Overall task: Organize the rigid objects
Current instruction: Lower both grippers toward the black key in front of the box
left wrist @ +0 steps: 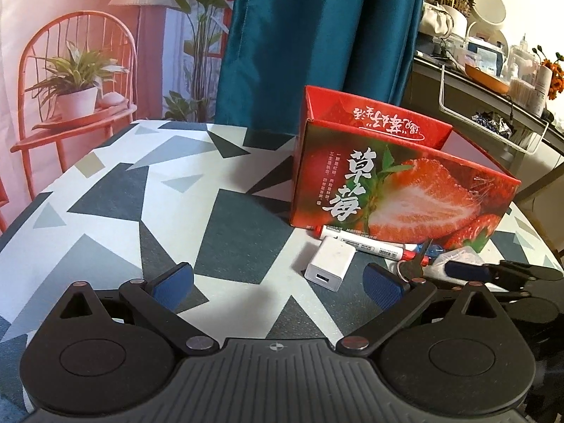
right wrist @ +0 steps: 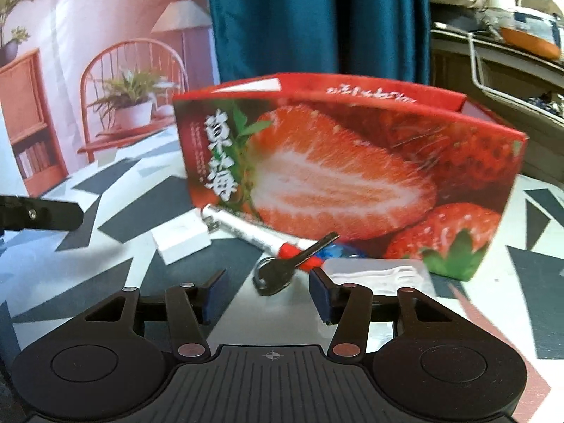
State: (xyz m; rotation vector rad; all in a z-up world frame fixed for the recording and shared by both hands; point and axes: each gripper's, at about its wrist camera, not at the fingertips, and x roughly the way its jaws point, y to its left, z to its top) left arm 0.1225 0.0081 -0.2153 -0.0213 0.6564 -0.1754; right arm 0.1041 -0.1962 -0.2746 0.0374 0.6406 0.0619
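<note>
A dark key on a ring (right wrist: 278,275) lies on the patterned table (right wrist: 123,268), its blade resting over a white marker with red ends (right wrist: 253,234). My right gripper (right wrist: 268,294) is open, its pads either side of the key's head without touching it. A white charger cube (left wrist: 329,262) sits left of the marker (left wrist: 366,243). Behind them stands a red strawberry box (left wrist: 387,190), open at the top. My left gripper (left wrist: 278,287) is wide open and empty, just short of the charger. The right gripper (left wrist: 458,271) shows at the right edge, by the key (left wrist: 414,264).
A clear pack of white plastic pieces (right wrist: 380,275) and a small blue item (right wrist: 338,250) lie at the box's foot. A teal curtain (left wrist: 317,35) hangs behind the table. A cluttered shelf (left wrist: 493,81) stands at the right. The left gripper's finger (right wrist: 42,213) reaches in from the left.
</note>
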